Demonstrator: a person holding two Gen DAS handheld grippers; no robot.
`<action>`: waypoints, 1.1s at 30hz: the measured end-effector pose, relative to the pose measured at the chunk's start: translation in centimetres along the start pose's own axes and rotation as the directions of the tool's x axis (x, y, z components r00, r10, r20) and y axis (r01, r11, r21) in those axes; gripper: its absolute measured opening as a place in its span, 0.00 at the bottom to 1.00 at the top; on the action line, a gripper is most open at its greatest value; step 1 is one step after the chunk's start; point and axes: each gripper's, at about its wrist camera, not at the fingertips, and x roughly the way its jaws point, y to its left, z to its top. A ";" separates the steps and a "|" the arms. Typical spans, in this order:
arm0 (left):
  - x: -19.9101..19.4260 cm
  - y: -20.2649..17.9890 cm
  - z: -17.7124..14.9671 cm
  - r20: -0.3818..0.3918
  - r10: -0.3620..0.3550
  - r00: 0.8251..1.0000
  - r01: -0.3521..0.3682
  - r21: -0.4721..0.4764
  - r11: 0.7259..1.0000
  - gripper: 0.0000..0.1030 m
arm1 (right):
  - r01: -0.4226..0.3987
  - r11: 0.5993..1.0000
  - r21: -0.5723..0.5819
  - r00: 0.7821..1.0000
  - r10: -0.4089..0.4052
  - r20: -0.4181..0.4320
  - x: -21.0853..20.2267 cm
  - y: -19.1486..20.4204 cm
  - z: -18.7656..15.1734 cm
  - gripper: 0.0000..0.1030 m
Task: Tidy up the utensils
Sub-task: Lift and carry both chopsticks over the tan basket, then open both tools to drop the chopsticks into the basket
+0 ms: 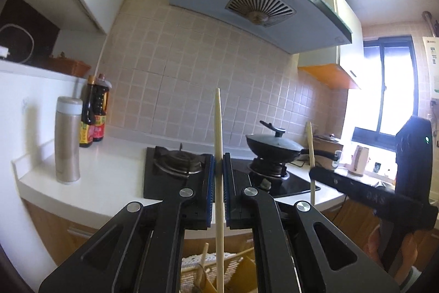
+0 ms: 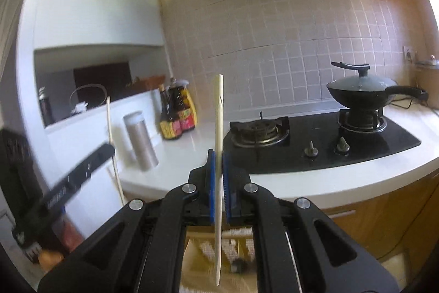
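Left wrist view: the left gripper has its jaws clamped on a pale wooden chopstick; the stick stands upright between the blue pads, its upper end rising well above them and its lower end passing down behind the gripper body; below it lies a wooden organizer with a white mat and other wooden utensils (details blurred). At right in this view the right gripper appears side-on, holding a second chopstick upright; part of the person's hand shows beneath it.

Right wrist view: the right gripper has its jaws closed on the second chopstick, which stands upright between the blue pads; its lower tip hangs over the organizer; the left gripper is visible at left, blurred, with its chopstick tilted slightly.

Beyond both grippers the white desk carries a black gas hob with two burners; a lidded black wok sits on the right burner; a metal flask stands at near left, with two dark sauce bottles behind it against the tiled wall; a range hood hangs above the hob.
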 end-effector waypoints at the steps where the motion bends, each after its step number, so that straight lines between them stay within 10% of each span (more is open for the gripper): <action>1: 0.7 0.3 -0.4 -0.004 0.001 1.000 -0.001 -0.007 1.000 0.04 | 0.012 1.000 0.011 1.000 -0.012 0.012 0.6 -0.3 -0.1 0.04; 29: 4.3 4.2 -6.6 -0.022 0.068 0.997 -0.068 0.006 0.998 0.05 | 0.118 0.993 0.010 0.989 -0.119 0.091 4.9 -3.7 -6.5 0.05; 33: 3.0 4.4 -6.4 -0.025 0.050 0.998 -0.050 -0.018 0.999 0.22 | 0.119 0.993 0.020 0.990 -0.120 0.071 3.4 -3.5 -7.2 0.25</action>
